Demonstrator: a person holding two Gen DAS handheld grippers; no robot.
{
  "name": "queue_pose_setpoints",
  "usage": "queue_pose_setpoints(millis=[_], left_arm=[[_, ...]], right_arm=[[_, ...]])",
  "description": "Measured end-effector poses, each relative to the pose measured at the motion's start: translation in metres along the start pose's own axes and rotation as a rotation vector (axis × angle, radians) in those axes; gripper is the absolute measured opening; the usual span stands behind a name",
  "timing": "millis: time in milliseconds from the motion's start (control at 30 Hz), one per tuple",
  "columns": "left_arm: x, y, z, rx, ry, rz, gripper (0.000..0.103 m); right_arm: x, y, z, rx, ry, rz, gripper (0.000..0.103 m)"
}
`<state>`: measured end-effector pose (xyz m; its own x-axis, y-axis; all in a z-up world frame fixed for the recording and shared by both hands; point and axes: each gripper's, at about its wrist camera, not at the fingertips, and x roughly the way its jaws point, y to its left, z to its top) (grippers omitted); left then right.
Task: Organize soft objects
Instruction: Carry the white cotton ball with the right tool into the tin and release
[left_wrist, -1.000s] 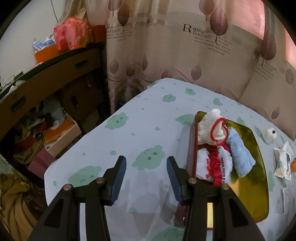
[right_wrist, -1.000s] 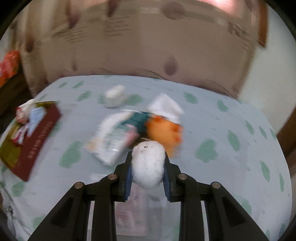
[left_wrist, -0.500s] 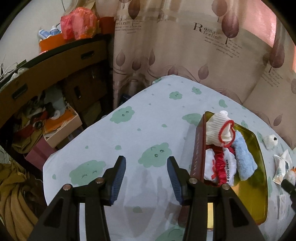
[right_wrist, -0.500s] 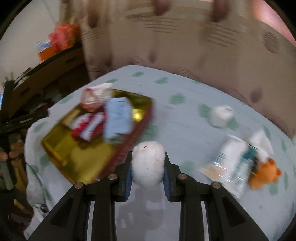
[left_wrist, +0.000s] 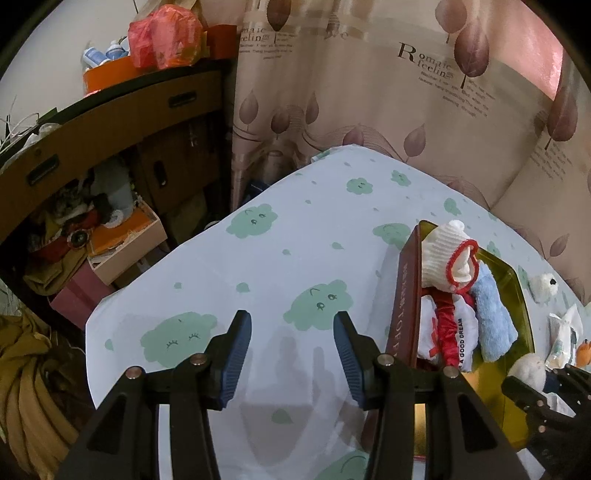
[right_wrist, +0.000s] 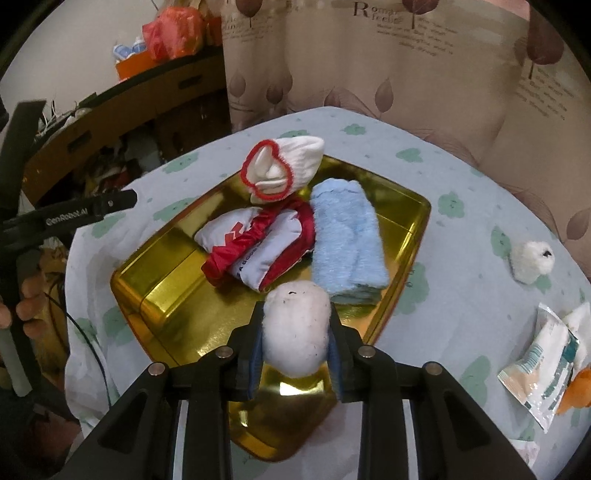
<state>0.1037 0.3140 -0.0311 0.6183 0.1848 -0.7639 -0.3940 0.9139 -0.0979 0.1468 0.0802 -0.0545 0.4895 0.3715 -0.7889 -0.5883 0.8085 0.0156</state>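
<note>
You are now holding the white plush ball (right_wrist: 297, 328), clamped in your right gripper (right_wrist: 295, 341), over the gold tray (right_wrist: 155, 295) rather than the bench; left gripper (left_wrist: 291, 354) jaws apart, empty.

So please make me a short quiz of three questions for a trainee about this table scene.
1. True or false: the right hand-held gripper is empty.
2. What lies between the red-and-white pouch and the gold tray rim on the right?
3. Which is outside the tray: A) blue towel, B) small fluffy toy, C) red-trimmed sock?

Key: 1 false, it grips a white plush ball. 2 the blue towel. 3 B.
</note>
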Motion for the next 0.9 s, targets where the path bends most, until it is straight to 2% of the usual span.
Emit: queue_pose_setpoints(millis=[233, 333, 467, 600, 900], left_arm=[[-0.001, 0.000, -0.001, -0.005, 0.004, -0.004, 0.047], [-0.001, 0.000, -0.001, -0.004, 0.002, -0.003, 0.047], [-0.001, 0.000, -0.001, -0.004, 0.005, -0.001, 0.047], [-0.002, 0.001, -0.001, -0.005, 0.000, 0.001, 0.047], [-0.004, 0.002, -0.001, -0.001, -0.013, 0.008, 0.047]], right_arm=[[0.005, 0.005, 0.001, -0.015, -0.002, -0.012, 0.029], [0.005, 0.006, 0.002, -0.011, -0.005, -0.015, 0.035], [0.003, 0.006, 0.003, -0.007, -0.021, -0.020, 0.052], [-0.005, 0.008, 0.003, -0.010, -0.042, -0.030, 0.062], [-0.041, -0.012, -0.012, 0.032, -0.088, -0.074, 0.070]])
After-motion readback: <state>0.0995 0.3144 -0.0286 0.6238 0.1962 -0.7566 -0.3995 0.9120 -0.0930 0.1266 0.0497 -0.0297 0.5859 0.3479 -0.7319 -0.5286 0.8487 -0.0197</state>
